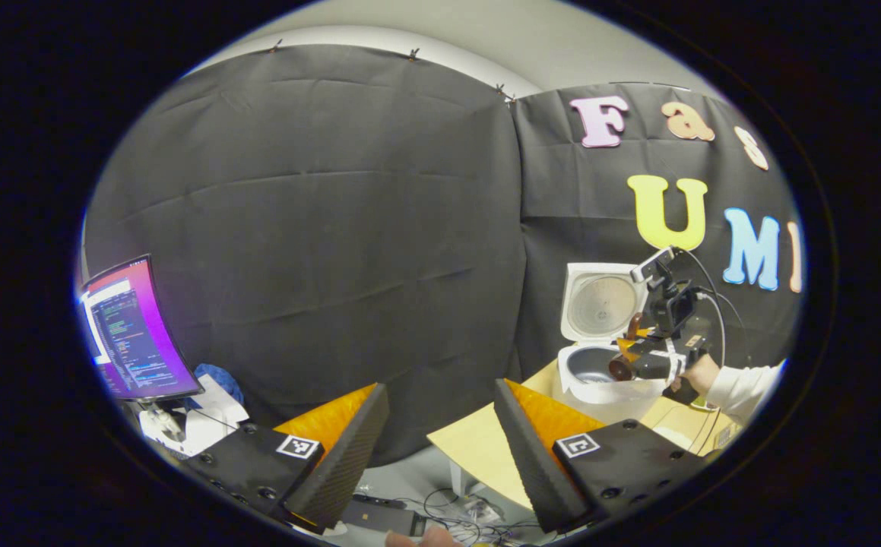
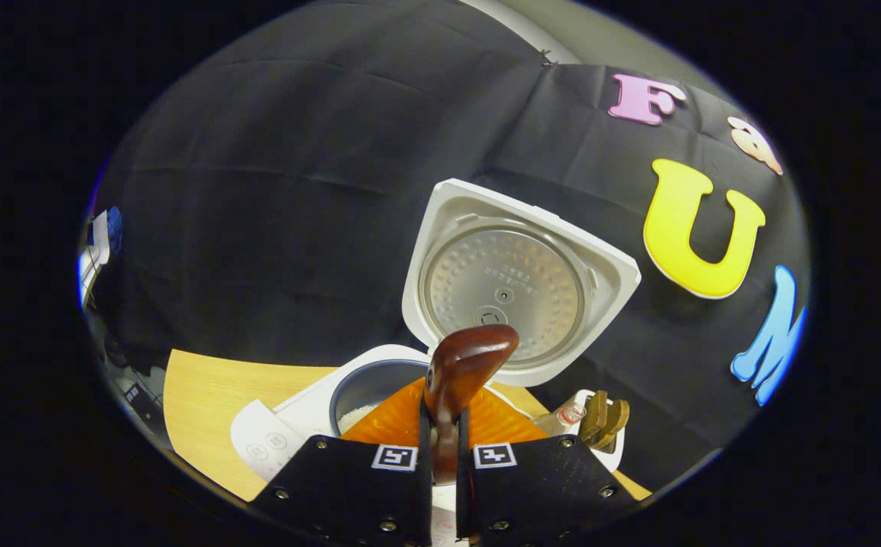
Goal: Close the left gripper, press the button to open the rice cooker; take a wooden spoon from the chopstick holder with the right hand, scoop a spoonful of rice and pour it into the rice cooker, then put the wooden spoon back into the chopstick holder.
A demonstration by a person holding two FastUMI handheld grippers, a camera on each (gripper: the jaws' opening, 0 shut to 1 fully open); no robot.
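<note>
The white rice cooker [image 2: 288, 414] stands with its lid [image 2: 512, 285] up, and a little white rice [image 2: 355, 416] lies in the grey inner pot [image 2: 372, 384]. My right gripper [image 2: 444, 425] is shut on the handle of the dark wooden spoon [image 2: 470, 353], whose bowl is raised over the pot in front of the lid. I cannot tell if the spoon carries rice. The white chopstick holder [image 2: 611, 452] with wooden utensils [image 2: 606, 418] stands just right of the cooker. My left gripper [image 1: 440, 395] is open, empty and far left of the rice cooker [image 1: 600, 380], where the right gripper [image 1: 641, 363] hovers.
The cooker sits on a light wooden table [image 2: 204, 391]. A lit monitor [image 1: 136, 330] and white items stand at the left. Cables and a dark box [image 1: 387, 516] lie on the floor below the table edge. A white sleeve [image 1: 744, 387] reaches in from the right.
</note>
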